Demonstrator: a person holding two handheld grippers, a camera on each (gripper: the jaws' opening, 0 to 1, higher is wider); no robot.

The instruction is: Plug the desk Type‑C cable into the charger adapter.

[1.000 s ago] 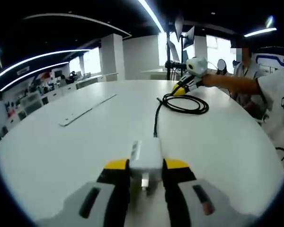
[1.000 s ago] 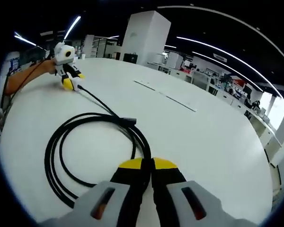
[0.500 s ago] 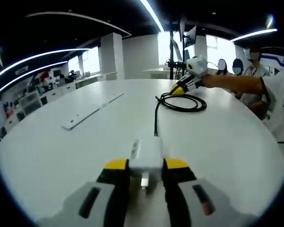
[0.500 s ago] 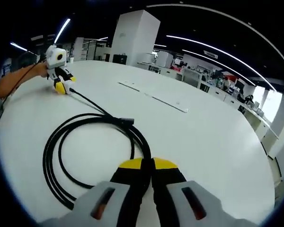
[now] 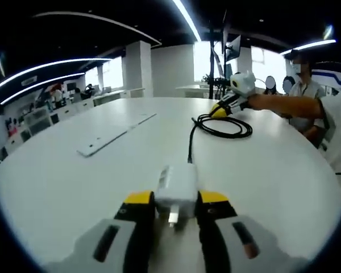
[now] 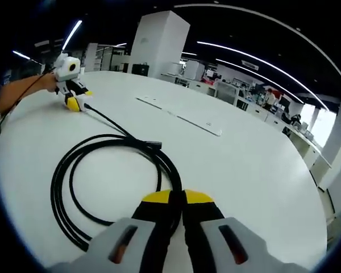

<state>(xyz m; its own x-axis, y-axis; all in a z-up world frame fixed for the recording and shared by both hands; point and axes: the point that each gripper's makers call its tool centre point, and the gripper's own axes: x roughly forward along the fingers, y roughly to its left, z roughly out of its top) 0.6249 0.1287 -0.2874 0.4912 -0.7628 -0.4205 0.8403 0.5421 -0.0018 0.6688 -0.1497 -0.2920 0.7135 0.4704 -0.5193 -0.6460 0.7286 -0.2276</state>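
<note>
The white charger [image 5: 176, 186] sits clamped between the yellow-tipped jaws of the left gripper [image 5: 176, 200], low over the white table [image 5: 57, 176], with a metal prong showing beneath it in the left gripper view. A black cable [image 5: 188, 149] meets the charger's far face and runs across the table to a loose coil [image 5: 223, 125]; from that view it looks as though one end may already be seated, though the joint is too small to be sure of. In the right gripper view the same coil [image 6: 91, 187] lies in about 3 overlapping loops just ahead of the right gripper [image 6: 178, 200], whose jaws are pressed together right where the loops pass under their tips; whether a strand is pinched between them I cannot tell. A free plug end [image 6: 152, 145] rests on top of the coil, and a single strand leads off toward the left gripper [image 6: 72, 94] at the far edge. My reading is that the plugging step is either just finished or being held for checking. The next move calls for a firm hold on the charger while the cable near the joint is pressed or tugged lightly to confirm it, keeping the coil from dragging. Long pale strips [image 6: 179, 116] lie on the table beyond, well apart from the cable.
</note>
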